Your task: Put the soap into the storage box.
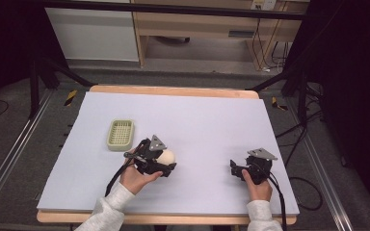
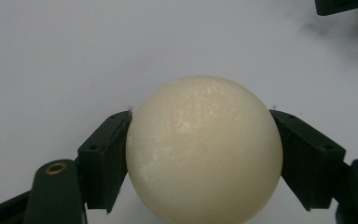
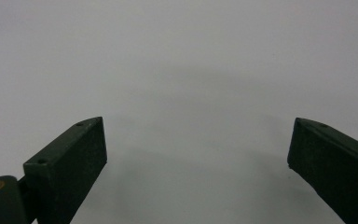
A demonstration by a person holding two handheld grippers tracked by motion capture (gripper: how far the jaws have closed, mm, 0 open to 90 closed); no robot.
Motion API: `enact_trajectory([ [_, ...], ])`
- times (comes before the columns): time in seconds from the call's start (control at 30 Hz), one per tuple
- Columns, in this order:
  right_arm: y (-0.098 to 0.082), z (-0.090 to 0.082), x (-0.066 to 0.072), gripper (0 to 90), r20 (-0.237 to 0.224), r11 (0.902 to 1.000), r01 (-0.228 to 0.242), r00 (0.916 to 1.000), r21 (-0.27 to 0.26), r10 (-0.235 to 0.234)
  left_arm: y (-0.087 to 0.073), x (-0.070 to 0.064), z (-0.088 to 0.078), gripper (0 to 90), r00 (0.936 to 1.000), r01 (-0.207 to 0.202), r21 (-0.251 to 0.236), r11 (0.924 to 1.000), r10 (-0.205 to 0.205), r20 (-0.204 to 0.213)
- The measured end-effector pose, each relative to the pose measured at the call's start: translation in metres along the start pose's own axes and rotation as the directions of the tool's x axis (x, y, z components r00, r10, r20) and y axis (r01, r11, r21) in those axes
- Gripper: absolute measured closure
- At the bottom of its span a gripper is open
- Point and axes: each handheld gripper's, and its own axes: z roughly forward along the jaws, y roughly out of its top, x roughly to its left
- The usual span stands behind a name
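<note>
A cream-coloured ball [image 2: 204, 149] is sitting between the two black jaws of the left gripper [image 2: 200, 154], whose pads are pressing on its two sides and pinching it at about its widest part. In the high view the ball [image 1: 167, 156] is showing at the tip of the left gripper [image 1: 166, 161], over the pale lilac table cover [image 1: 207, 120], a little left of the middle and toward the person's edge; whether it is touching the cover cannot be told. The person's left hand [image 1: 135, 178] is wrapping around the gripper body from below. Just up and to the left, a small pale green basket [image 1: 120, 134] is lying on the cover, near the gripper but apart from it. Well apart to the right, the right hand [image 1: 257, 187] is holding the right gripper [image 1: 235, 168] low over the cover; the right gripper view is showing the right gripper's [image 3: 198, 154] jaws spread wide, with bare cover between them.
</note>
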Motion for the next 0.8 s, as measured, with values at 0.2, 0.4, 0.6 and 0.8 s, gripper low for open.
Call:
enact_trajectory([
  [0.2,0.0,0.0,0.0,4.9,-0.001,1.0,-0.002,1.0,0.003,0.002,0.002,0.01,-0.009,24.1,0.9999,0.015,-0.011,0.9998,-0.015,-0.004],
  [0.4,0.0,0.0,0.0,4.9,-0.002,1.0,-0.006,1.0,0.003,0.006,0.003,0.017,-0.015,24.1,0.9996,0.02,-0.014,0.9997,-0.02,-0.019],
  [0.6,0.0,0.0,0.0,4.9,-0.003,1.0,-0.004,1.0,0.003,0.004,0.003,0.026,-0.02,24.1,0.999,0.028,-0.015,0.9995,-0.028,-0.036],
  [0.8,0.0,0.0,0.0,4.9,-0.003,1.0,-0.006,1.0,0.002,0.006,0.002,0.034,-0.026,24.1,0.9979,0.04,-0.021,0.999,-0.041,-0.051],
])
